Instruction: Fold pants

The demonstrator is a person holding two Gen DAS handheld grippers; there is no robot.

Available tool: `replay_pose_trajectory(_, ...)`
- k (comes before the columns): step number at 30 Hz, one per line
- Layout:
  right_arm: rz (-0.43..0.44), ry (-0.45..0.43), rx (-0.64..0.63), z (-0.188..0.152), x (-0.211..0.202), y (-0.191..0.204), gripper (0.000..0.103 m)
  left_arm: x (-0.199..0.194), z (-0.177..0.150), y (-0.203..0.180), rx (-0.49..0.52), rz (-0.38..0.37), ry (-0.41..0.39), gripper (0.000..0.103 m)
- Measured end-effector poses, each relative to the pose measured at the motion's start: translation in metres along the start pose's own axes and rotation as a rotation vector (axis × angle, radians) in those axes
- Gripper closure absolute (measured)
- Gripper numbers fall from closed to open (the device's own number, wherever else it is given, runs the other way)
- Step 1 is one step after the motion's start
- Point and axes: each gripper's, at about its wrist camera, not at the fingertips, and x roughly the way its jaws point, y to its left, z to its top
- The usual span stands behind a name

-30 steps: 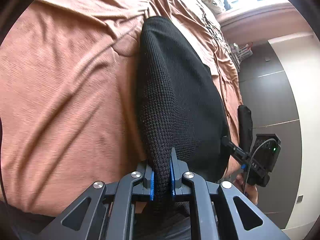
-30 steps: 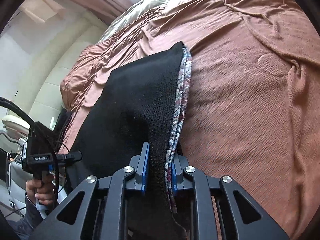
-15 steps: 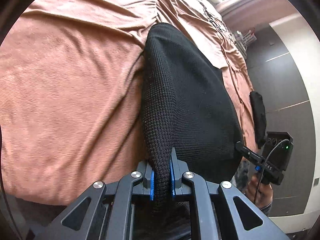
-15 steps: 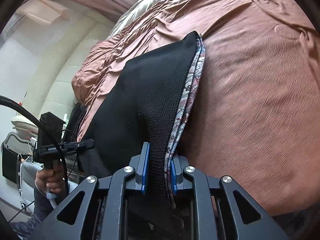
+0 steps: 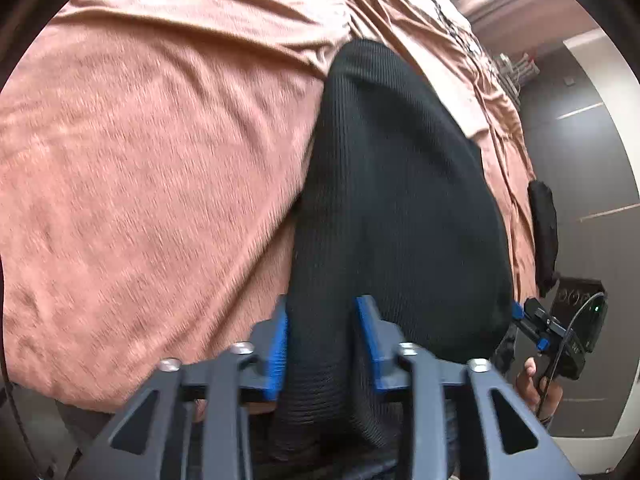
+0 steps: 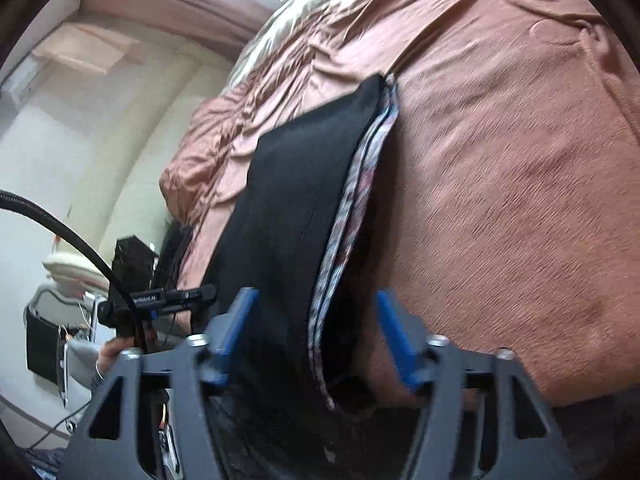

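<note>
The black knit pants (image 5: 396, 200) lie folded on the rust-brown bedspread (image 5: 152, 168), their near end hanging over the bed's edge. My left gripper (image 5: 322, 320) is open, its blue pads apart on either side of the cloth. In the right wrist view the pants (image 6: 292, 216) show a patterned inner edge (image 6: 360, 192). My right gripper (image 6: 316, 320) is open wide, with the cloth loose between its pads. Each gripper shows in the other's view: the right one (image 5: 560, 332) and the left one (image 6: 160, 300).
The bedspread (image 6: 500, 168) is wrinkled toward the far side. A dark object (image 5: 543, 228) sits at the bed's right edge beside grey cabinet doors (image 5: 592, 168). A cream wall (image 6: 120, 128) and cluttered furniture (image 6: 64, 312) stand left of the bed.
Both grippers have opened and let go of the pants' near edge. The pants have dropped lower onto the bed.
</note>
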Motion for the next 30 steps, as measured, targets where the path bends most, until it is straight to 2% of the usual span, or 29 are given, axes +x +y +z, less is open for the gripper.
replay_pose_trajectory(2, 0.016, -0.009, 0.029, 0.006, 0.0, -0.009, 0.04, -0.004, 0.008, 0.0, -0.007, -0.004, -0.029, 0.049)
replay_pose_trajectory(11, 0.052, 0.018, 0.107, 0.035, 0.023, -0.039, 0.04, 0.004, 0.037, -0.003, -0.005, -0.026, -0.054, 0.049)
replay_pose_trajectory(23, 0.047, 0.104, 0.105, 0.05, 0.046, -0.03, 0.04, 0.027, 0.071, -0.001, 0.007, -0.052, -0.036, 0.049)
replay_pose_trajectory(30, 0.049, 0.155, 0.08, 0.063, 0.062, -0.022, 0.04, 0.035, 0.089, 0.007, 0.002, -0.078, -0.052, 0.05)
